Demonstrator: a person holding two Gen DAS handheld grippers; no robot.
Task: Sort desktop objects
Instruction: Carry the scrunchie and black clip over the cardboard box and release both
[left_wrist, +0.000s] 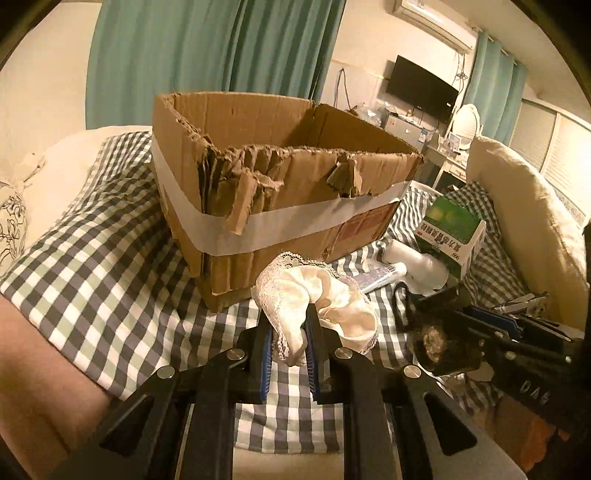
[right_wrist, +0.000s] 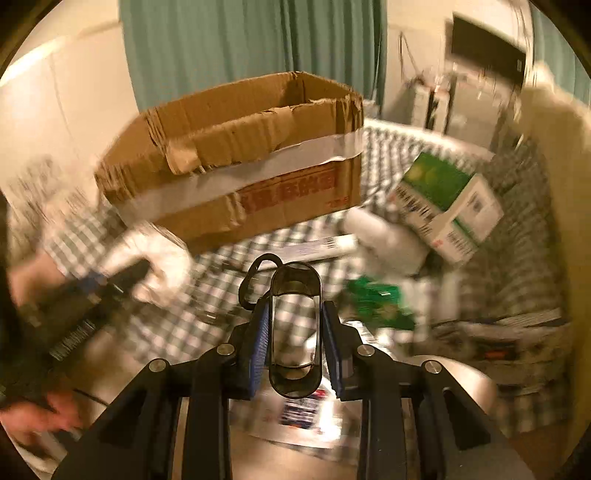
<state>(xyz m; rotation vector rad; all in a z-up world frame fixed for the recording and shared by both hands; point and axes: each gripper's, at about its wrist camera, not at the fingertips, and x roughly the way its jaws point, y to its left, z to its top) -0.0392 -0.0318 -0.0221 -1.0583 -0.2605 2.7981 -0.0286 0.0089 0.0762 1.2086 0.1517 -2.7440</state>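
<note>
1. Cream lace cloth (left_wrist: 317, 306), one of the loose things on the bed, is pinched between the blue pads (left_wrist: 266, 354) of the left gripper (left_wrist: 290, 347); its bunched folds spill out over and beyond the fingertips, just in front of the cardboard box (left_wrist: 273, 177).
2. Right gripper (right_wrist: 295, 332) is pressed onto a dark, see-through oval object (right_wrist: 294, 332), which stands upright between its pads; both grippers point downward at a slant toward the bedding.
3. Underneath lies a checked bedspread (left_wrist: 92, 236) in grey, white and pale green. The torn box, banded with pale tape (left_wrist: 236, 236), sits on it with its top open.
4. To the right of the box lie a green and white carton (left_wrist: 452, 232), tilted on its side, a white bottle (left_wrist: 417, 264) touching it, and a tube (left_wrist: 380, 275) beside the bottle.
5. Behind hang teal curtains (left_wrist: 207, 48); a dark screen (left_wrist: 421, 88) is mounted on the far wall, with an air conditioner (left_wrist: 436, 22) above it and a cream cushion (left_wrist: 524, 221) at the right.
6. Only the left wrist view is sharp enough to show the lace edging and the box's ragged rim; it also catches the right gripper's black frame at its right edge.
7. Only the right wrist view, which is blurred, shows the red printing on the box's side (right_wrist: 291, 188), a green packet (right_wrist: 376, 299) on the bedspread, and a person's fingers (right_wrist: 44, 410) around the left tool's handle.
</note>
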